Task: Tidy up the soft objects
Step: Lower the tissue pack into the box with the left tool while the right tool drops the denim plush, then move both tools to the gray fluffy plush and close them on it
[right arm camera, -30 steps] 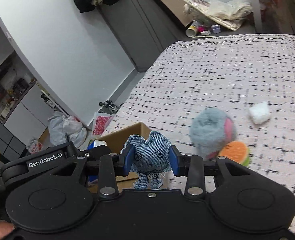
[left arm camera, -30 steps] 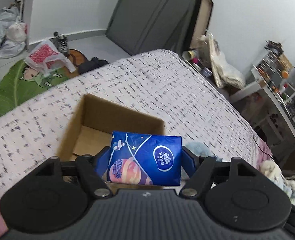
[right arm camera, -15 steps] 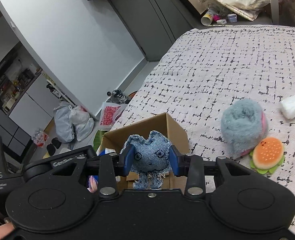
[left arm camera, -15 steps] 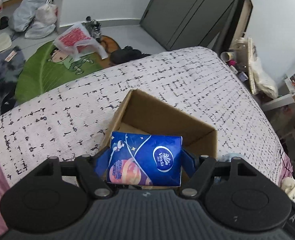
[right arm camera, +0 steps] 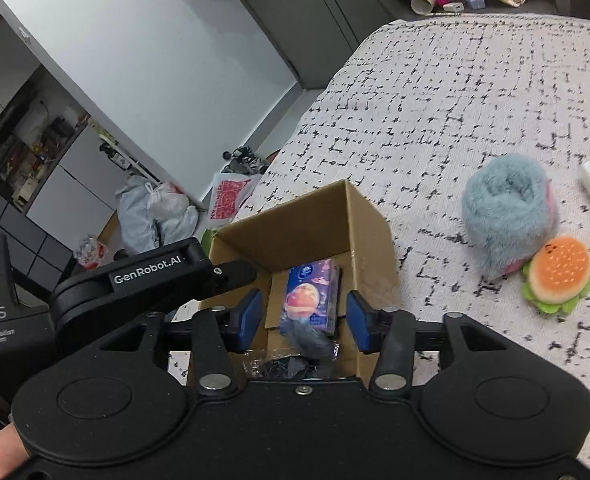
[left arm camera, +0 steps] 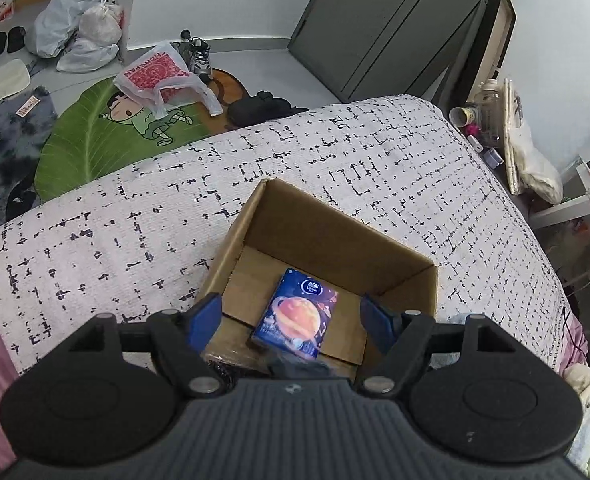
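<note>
Below, flat in the cardboard box, a blue planet-printed tissue pack; both tools wide, empty-jawed.

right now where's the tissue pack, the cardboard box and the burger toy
tissue pack [left arm camera: 297, 314], left wrist view, planet print on its face
cardboard box [left arm camera: 335, 236], left wrist view, inner far wall
burger toy [right arm camera: 560, 274], right wrist view, orange bun top

Speckled bed carries cardboard box, fluffy toy, burger toy

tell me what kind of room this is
Most likely a lived-in bedroom: a bed under a white black-flecked cover, a green leaf-shaped floor rug, and dark grey wardrobe doors.
</note>
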